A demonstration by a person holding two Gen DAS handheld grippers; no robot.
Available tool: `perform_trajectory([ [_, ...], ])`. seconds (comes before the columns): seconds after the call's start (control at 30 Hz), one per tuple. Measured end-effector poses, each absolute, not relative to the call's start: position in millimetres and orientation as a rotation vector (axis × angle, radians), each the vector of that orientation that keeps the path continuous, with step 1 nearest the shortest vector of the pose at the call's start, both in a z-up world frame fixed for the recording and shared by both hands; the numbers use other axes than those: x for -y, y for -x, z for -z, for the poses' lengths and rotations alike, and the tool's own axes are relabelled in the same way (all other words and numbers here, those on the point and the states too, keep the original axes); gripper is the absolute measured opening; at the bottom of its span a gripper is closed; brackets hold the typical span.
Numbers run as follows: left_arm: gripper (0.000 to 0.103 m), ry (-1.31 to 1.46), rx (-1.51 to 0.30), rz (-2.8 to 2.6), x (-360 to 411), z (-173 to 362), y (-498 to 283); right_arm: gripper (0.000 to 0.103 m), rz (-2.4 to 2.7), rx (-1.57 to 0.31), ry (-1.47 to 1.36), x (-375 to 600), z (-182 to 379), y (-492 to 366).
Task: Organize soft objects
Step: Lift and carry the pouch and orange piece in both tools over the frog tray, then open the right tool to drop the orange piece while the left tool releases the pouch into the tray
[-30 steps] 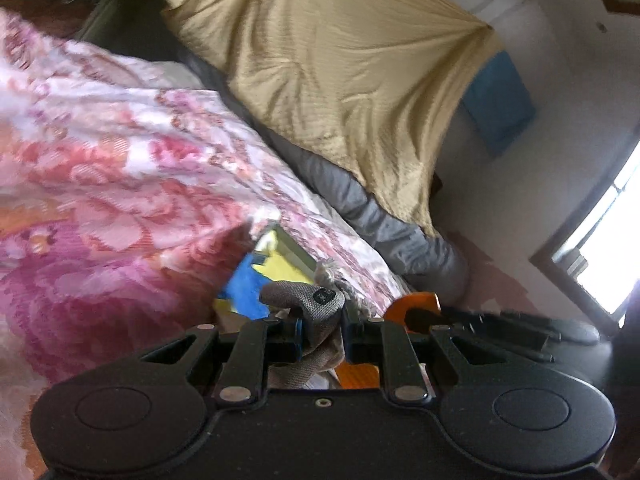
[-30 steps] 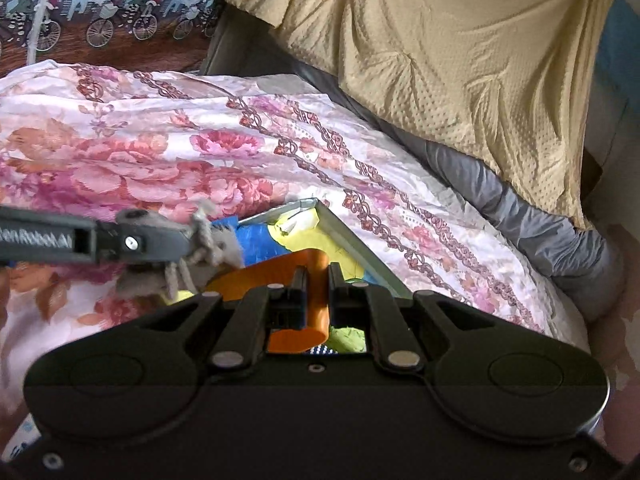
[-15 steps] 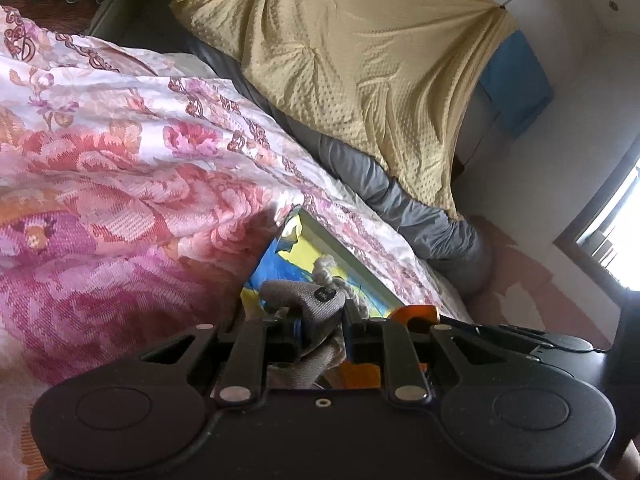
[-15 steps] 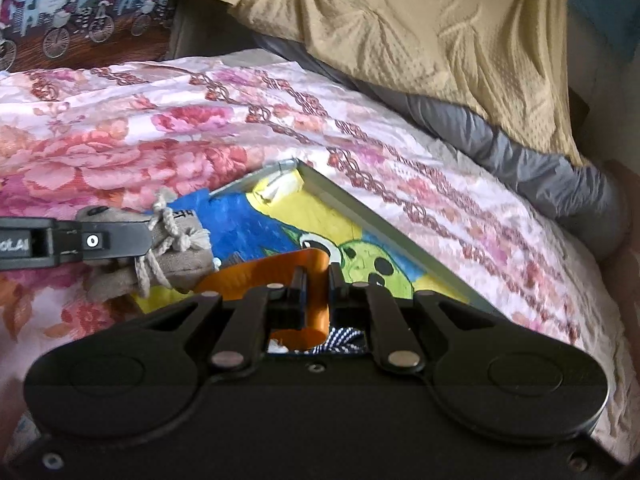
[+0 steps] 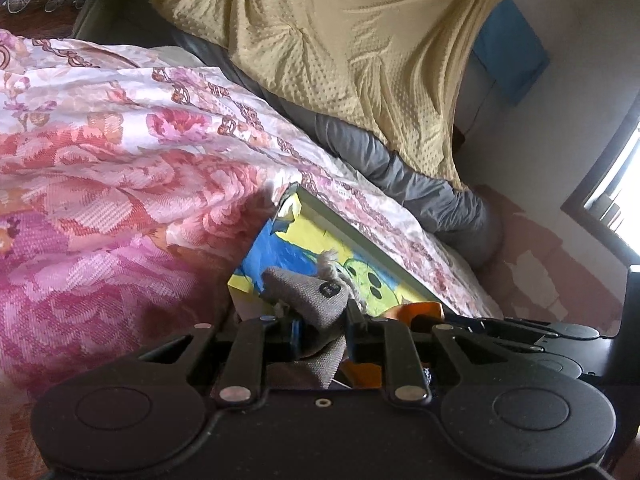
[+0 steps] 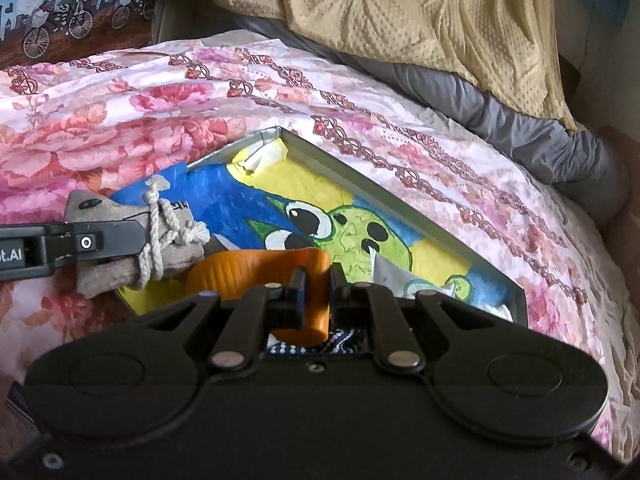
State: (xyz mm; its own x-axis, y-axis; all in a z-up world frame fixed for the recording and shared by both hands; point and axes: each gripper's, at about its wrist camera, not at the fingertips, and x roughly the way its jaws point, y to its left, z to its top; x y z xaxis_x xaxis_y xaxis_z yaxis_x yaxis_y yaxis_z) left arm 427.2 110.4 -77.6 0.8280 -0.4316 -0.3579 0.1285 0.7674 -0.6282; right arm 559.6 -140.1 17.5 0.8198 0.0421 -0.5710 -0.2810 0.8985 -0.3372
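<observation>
Now my left fingers (image 5: pixel 320 326) pinch one grey cloth pouch (image 6: pixel 116 240) tied with one rope, and my right fingers (image 6: pixel 316 292) clamp one orange toy (image 6: pixel 256 270). Both hang over one shallow tray (image 6: pixel 400 196) with a frog picture, lying on the flowered bed cover (image 6: pixel 120 120).

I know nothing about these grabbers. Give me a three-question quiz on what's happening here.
1. True or false: the left gripper is empty.
2. What colour is the soft piece pinched by the right gripper?
3. The tray lies on: A) a bare floor, B) a floral bedspread, C) a desk.

Key:
1. False. It is shut on a grey pouch tied with white cord.
2. Orange: the orange piece.
3. B.
</observation>
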Motion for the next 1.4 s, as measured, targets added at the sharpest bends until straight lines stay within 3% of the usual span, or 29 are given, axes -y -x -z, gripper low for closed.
perform_trajectory([
  [0.27, 0.028, 0.624, -0.525, 0.314, -110, 79, -428, 0.009, -0.156, -0.604, 0.409, 146, -12, -559],
  [0.37, 0.036, 0.611, -0.529, 0.298, -108, 80, -429, 0.01, -0.149, -0.608, 0.412, 145, -11, -558],
  [0.57, 0.038, 0.599, -0.528, 0.295, -107, 79, -430, 0.011, -0.142, -0.609, 0.417, 142, -11, -552],
  [0.73, 0.05, 0.57, -0.508, 0.282, -106, 75, -426, 0.014, -0.143, -0.609, 0.416, 142, -13, -550],
  [1.07, 0.083, 0.518, -0.44, 0.218, -104, 66, -413, 0.02, -0.131, -0.595, 0.412, 145, -19, -545],
  [1.27, 0.085, 0.552, -0.414, 0.203, -110, 64, -408, 0.028, -0.123, -0.581, 0.396, 148, -22, -542],
  [1.4, 0.092, 0.51, -0.387, 0.207, -104, 61, -404, 0.037, -0.117, -0.559, 0.367, 153, -26, -537],
])
